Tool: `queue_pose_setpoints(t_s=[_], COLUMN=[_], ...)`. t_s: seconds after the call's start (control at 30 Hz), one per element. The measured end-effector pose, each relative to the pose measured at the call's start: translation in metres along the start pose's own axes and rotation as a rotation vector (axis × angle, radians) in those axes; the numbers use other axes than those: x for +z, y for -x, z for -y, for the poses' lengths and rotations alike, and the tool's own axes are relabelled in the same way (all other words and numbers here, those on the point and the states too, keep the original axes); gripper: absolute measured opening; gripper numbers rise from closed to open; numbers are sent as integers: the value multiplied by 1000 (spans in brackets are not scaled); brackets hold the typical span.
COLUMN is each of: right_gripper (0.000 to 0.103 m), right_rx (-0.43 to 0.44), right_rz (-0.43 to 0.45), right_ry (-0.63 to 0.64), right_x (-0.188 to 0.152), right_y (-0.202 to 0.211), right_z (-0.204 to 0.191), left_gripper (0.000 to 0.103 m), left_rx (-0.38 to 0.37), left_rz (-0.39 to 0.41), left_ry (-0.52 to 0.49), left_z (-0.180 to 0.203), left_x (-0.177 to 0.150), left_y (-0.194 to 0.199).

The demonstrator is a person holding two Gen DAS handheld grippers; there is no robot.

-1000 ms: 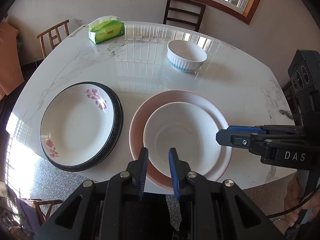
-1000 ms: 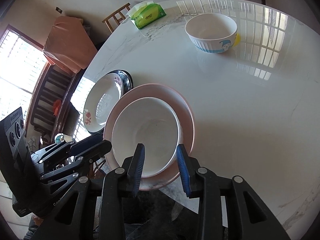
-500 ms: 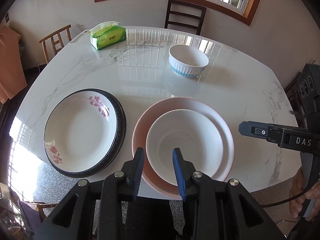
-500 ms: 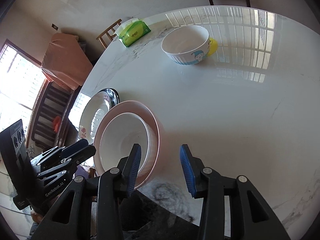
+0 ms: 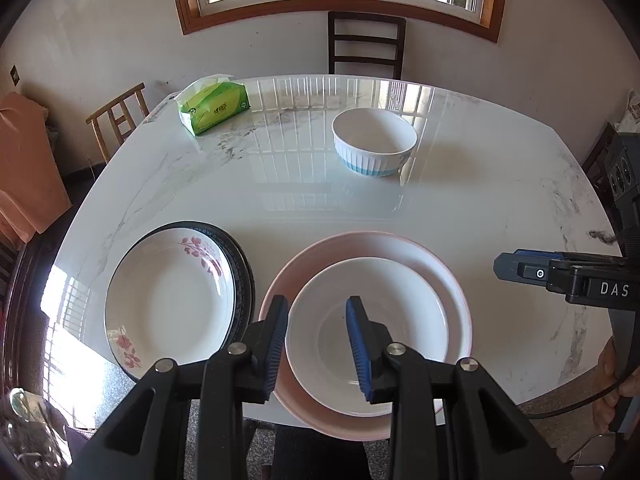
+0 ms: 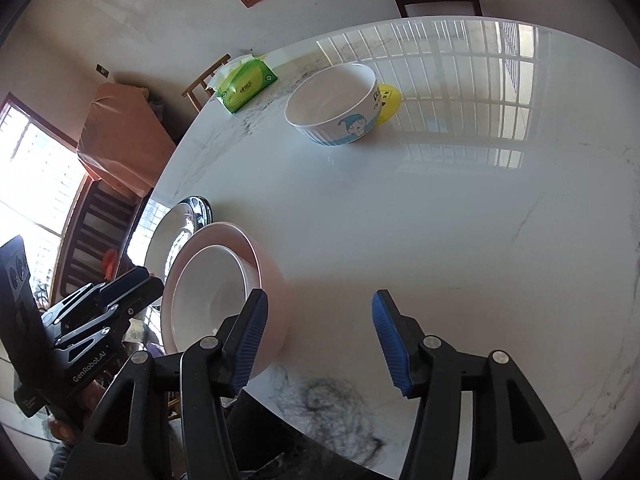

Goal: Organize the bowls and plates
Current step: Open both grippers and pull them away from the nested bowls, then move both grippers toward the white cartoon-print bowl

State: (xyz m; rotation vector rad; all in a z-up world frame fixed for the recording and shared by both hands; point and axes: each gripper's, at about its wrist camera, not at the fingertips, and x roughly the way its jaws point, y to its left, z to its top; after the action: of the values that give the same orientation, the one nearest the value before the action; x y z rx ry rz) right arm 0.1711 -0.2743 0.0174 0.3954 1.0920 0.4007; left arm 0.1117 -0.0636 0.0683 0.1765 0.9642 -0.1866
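Both grippers, left gripper (image 5: 316,332) and right gripper (image 6: 318,332), are black with ribbed blue-padded jaws, silver screws and white lettering.

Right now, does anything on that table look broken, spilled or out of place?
Nothing looks broken or spilled. One oddity: a small yellow object sits half hidden behind the blue-striped bowl; I cannot tell what it is. The dark patch is marble veining.

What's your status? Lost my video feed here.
Left tool open, empty, over white dish nested in pink plate. Right tool open, empty. Blue-striped bowl sits apart, path unobstructed.
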Motion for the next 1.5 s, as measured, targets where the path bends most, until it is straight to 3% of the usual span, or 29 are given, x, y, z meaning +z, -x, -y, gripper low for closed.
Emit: queue_pose_setpoints(t_s=[0.37, 0.5, 0.63, 0.8, 1.27, 1.5], right_gripper=[67, 70, 83, 89, 90, 90], right_rx=[14, -22, -40, -30, -21, -44], right_rz=[48, 68, 79, 77, 26, -27], right_ry=[-43, -48, -64, -99, -69, -75], right_x=[27, 41, 56, 78, 158, 179], right_y=[4, 2, -2, -10, -46, -73], right_z=[28, 36, 46, 58, 46, 50], left_gripper=[33, 33, 33, 33, 33, 34], left_rx=[72, 94, 92, 15, -235, -227], left_rz=[-2, -14, -40, -83, -184, -249], left_ry=[-51, -66, -66, -19, 215, 213], left_z=[18, 24, 28, 23, -17, -13], left_x=[32, 48, 64, 90, 174, 187], left_y=[-19, -32, -48, -67, -130, -167])
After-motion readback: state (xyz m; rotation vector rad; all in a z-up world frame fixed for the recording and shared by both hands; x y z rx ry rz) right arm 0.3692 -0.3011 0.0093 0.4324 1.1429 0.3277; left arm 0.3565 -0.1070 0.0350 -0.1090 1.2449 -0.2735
